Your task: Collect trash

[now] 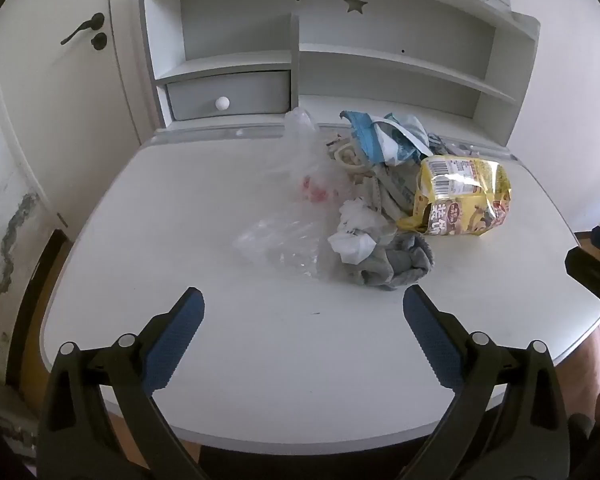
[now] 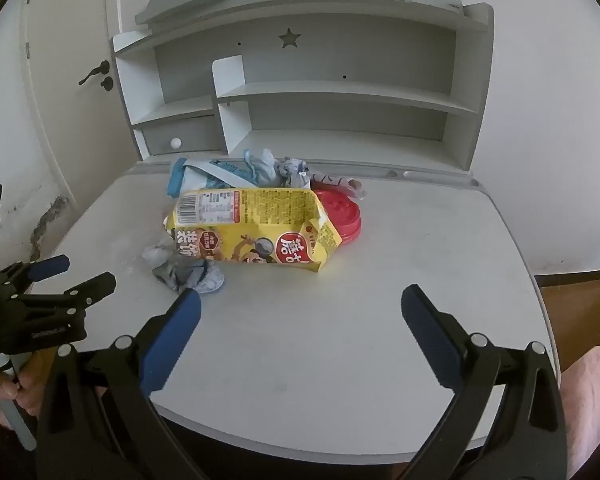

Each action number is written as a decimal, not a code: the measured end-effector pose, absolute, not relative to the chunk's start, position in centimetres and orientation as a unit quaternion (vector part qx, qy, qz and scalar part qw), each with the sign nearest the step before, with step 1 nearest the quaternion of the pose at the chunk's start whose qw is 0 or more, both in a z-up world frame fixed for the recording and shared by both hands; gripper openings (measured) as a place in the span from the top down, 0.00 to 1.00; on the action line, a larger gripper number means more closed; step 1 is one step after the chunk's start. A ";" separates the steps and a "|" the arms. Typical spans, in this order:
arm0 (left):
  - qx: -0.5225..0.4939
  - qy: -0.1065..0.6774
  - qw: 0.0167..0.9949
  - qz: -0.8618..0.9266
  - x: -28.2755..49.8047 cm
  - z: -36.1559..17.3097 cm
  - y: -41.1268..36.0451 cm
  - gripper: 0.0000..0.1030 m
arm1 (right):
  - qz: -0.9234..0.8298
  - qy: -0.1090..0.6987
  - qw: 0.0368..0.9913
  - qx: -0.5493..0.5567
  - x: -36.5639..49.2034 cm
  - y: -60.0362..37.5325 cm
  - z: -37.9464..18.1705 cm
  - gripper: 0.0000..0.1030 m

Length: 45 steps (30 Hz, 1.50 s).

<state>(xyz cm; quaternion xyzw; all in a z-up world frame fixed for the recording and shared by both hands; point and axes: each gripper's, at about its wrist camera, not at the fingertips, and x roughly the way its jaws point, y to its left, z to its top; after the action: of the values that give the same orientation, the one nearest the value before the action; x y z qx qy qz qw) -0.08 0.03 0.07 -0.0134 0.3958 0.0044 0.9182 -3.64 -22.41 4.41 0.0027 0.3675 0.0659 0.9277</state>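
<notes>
A heap of trash lies on the white desk (image 1: 228,360): a clear plastic bag (image 1: 296,216), crumpled white paper (image 1: 356,232), a grey rag (image 1: 400,266), a yellow snack bag (image 1: 464,200) and a blue-white wrapper (image 1: 384,140). My left gripper (image 1: 303,308) is open and empty, just short of the grey rag. In the right wrist view the yellow snack bag (image 2: 256,228) lies ahead with a red lid (image 2: 340,212) behind it and the grey rag (image 2: 184,274) at its left. My right gripper (image 2: 300,306) is open and empty before the heap.
A white shelf unit (image 1: 380,60) with a grey drawer (image 1: 228,98) stands at the desk's back. A door (image 1: 60,80) is at the left. The left gripper (image 2: 66,278) shows at the left edge of the right wrist view.
</notes>
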 end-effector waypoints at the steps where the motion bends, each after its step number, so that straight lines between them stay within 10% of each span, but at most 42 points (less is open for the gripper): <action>1: -0.005 0.404 0.915 0.006 0.1 0.0 -0.1 0.06 | 0.064 0.367 0.928 0.002 -3.7 -22.5 4.4 0.06; 45: -0.009 0.399 0.917 0.006 0.1 -0.4 -0.7 0.06 | 0.085 0.368 0.926 0.007 -4.2 -21.9 5.3 0.06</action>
<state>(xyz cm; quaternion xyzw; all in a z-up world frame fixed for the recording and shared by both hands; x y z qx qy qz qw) 0.10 -0.73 -0.38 -0.0085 0.3987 0.0064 0.9170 -4.24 -21.93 5.35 0.0072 0.3677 0.0845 0.9261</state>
